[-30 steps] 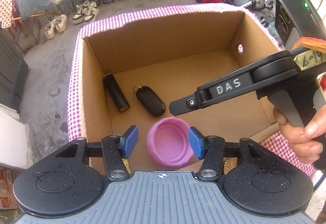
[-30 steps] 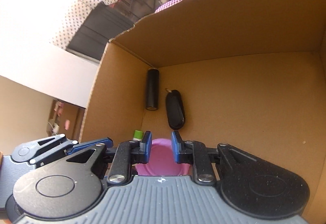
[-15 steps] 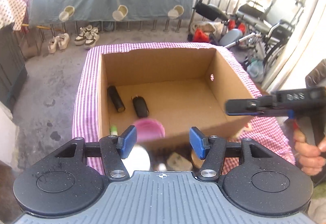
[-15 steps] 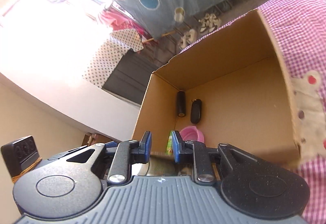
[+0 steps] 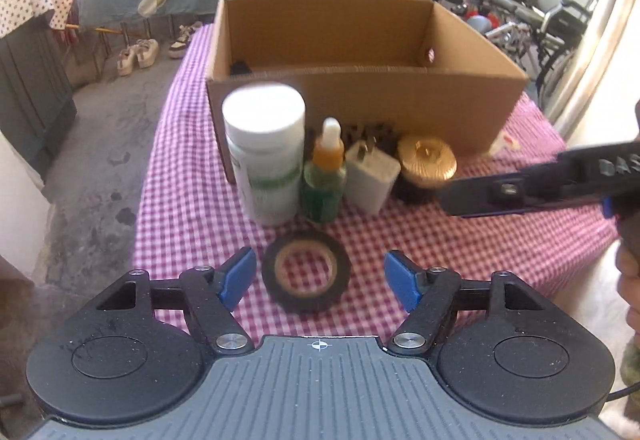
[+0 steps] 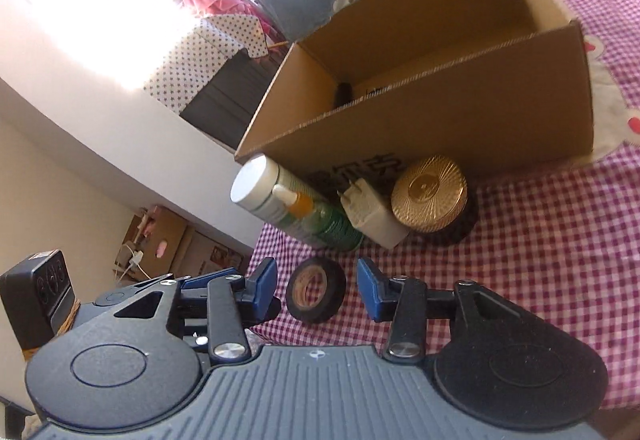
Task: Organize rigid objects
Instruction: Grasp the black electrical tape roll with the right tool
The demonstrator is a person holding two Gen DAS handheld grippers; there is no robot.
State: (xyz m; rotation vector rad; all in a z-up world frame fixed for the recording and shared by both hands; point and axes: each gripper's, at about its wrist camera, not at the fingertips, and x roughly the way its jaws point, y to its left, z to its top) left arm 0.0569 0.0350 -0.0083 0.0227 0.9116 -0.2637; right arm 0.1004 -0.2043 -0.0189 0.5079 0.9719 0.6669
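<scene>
Both grippers are spread wide and hold nothing. Between the left gripper fingers lies a black tape roll, flat on the pink checked tabletop; the right gripper frames it too. Beyond stand a white-capped bottle, green dropper bottle, white plug charger and ribbed gold lid. Farthest, the cardboard box; its printing is unreadable. "DAS" marks the right gripper's finger.

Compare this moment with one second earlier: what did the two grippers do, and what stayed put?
Both pulled back out of the cardboard box, leaving the pink cap inside. The left gripper and right gripper, both open and empty, now face the black tape roll on the checkered cloth. The box stayed in place; its contents are now mostly hidden.
</scene>
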